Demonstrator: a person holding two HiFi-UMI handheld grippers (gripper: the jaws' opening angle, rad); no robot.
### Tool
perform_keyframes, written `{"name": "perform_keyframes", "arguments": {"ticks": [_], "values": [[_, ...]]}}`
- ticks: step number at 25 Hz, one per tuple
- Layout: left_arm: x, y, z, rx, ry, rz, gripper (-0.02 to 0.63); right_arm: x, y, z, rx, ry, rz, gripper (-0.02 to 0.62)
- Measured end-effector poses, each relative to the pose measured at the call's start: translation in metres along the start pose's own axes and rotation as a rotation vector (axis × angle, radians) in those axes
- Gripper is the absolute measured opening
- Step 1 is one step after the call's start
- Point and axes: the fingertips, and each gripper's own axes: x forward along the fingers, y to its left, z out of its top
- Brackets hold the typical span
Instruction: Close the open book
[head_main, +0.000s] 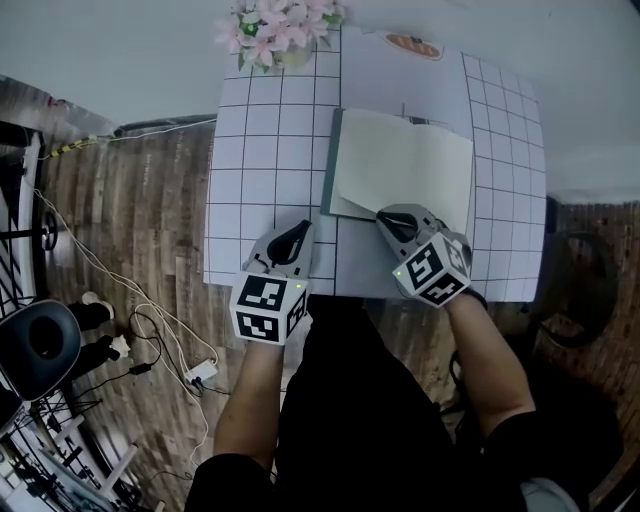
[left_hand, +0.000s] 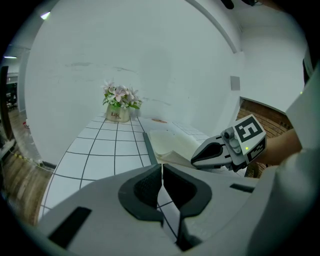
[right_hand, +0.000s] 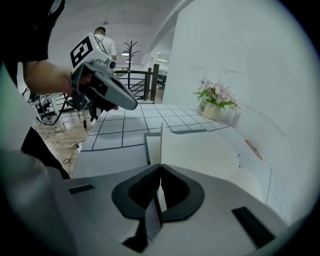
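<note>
An open book (head_main: 400, 165) with cream pages and a dark green cover lies on the white gridded table (head_main: 260, 150), right of centre. My right gripper (head_main: 385, 218) sits at the book's near edge, shut on the edge of a page (right_hand: 197, 145) that stands up between its jaws (right_hand: 160, 167). My left gripper (head_main: 296, 232) hovers over bare table to the left of the book, shut with nothing in it (left_hand: 162, 167). The left gripper view shows the right gripper (left_hand: 197, 159) resting on the book (left_hand: 167, 142).
A pot of pink flowers (head_main: 275, 30) stands at the table's far left corner by the white wall. An orange sticker (head_main: 413, 45) lies beyond the book. Cables and a chair (head_main: 35, 345) are on the wooden floor to the left.
</note>
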Motion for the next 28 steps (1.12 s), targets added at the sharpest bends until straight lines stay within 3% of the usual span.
{"name": "perform_keyframes", "arguments": {"ticks": [4, 8, 11, 13, 16, 19, 25, 28], "values": [[0.004, -0.007, 0.003, 0.013, 0.009, -0.011, 0.017, -0.005, -0.002, 0.001, -0.019, -0.011, -0.025, 0.006], [0.008, -0.013, 0.006, 0.024, 0.023, -0.014, 0.017, -0.01, -0.007, 0.003, 0.034, -0.032, -0.028, 0.006], [0.009, -0.017, 0.009, 0.033, 0.035, -0.012, 0.017, -0.008, -0.008, 0.001, -0.016, -0.005, -0.067, 0.008], [0.009, -0.018, 0.011, 0.041, 0.04, -0.009, 0.017, -0.004, -0.01, -0.002, -0.063, 0.029, -0.097, 0.031], [0.009, -0.018, 0.013, 0.055, 0.054, -0.004, 0.017, 0.006, -0.006, -0.008, -0.069, 0.069, -0.074, 0.093], [0.007, -0.02, 0.014, 0.064, 0.069, 0.0, 0.017, 0.008, 0.0, -0.008, -0.079, 0.066, -0.057, 0.026], [0.0, -0.024, 0.025, 0.095, 0.091, 0.006, 0.017, -0.024, -0.018, 0.0, 0.109, -0.06, -0.126, 0.009], [0.001, -0.031, 0.034, 0.126, 0.092, -0.005, 0.017, -0.044, -0.032, -0.01, 0.25, -0.127, -0.184, 0.009]]}}
